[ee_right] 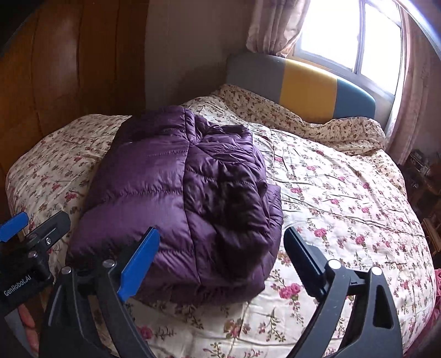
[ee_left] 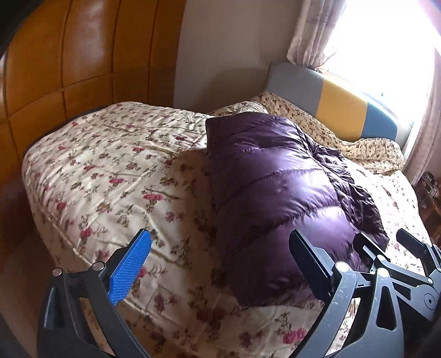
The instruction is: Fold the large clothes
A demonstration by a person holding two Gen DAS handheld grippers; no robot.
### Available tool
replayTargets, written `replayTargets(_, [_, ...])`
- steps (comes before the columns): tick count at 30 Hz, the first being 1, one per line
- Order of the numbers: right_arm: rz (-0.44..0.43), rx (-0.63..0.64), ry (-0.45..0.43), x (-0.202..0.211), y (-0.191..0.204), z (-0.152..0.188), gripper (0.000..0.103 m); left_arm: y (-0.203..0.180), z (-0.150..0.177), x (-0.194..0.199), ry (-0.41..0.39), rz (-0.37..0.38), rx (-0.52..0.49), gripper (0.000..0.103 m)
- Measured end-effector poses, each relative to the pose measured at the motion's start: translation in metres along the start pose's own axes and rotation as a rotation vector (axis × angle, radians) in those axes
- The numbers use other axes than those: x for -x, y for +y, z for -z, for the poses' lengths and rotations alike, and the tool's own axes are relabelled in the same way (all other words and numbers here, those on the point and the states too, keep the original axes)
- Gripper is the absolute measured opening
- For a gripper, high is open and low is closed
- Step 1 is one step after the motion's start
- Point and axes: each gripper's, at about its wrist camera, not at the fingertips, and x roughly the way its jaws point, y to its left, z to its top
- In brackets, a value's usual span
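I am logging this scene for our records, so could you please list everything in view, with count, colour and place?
Padded jacket: one, purple, folded into a bundle on the bed, just ahead of both grippers.
Bedspread: one, cream with red flowers, covering the bed.
Headboard: one, grey, yellow and blue panels, at the far end of the bed under the window.
Window: one, bright, behind the headboard.
Curtains: pale pink, at both sides of the window.
Wardrobe: one, brown wood, left of the bed.
Left gripper: one, black with a blue pad, open, empty.
Right gripper: one, black with a blue pad, open, empty.
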Motion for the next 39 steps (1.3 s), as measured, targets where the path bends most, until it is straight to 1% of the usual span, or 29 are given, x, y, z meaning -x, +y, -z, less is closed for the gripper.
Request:
replayTargets(5, [0.006,0.008,0.006,0.003,-0.001,0.007,0.094,-0.004,0.007,0.003,0.01,-0.053,-0.028,0.099])
replayTargets(11, [0.017,-0.016,0.017,0.003,-0.008,0.012,0.095,-0.007,0.009,0.006,0.012,-0.087,-0.02,0.099])
replayTargets(19, [0.017,-0.028,0.016,0.006,-0.012,0.015,0.096,-0.012,0.012,0.009,-0.001,-0.085,-0.019,0.099])
replayTargets(21, [0.018,-0.028,0.016,0.006,-0.013,0.016,0.096,-0.011,0.013,0.01,-0.002,-0.072,-0.012,0.099])
replayTargets(25, [0.019,-0.033,0.012,0.009,-0.014,0.016,0.096,-0.013,0.012,0.011,-0.004,-0.069,-0.009,0.099])
replayTargets(29, [0.018,-0.031,0.013,0.009,-0.014,0.017,0.097,-0.015,0.012,0.014,-0.014,-0.071,-0.02,0.099])
replayTargets(39, [0.023,-0.029,0.01,0.01,-0.015,0.018,0.098,-0.017,0.011,0.018,-0.015,-0.066,-0.017,0.099])
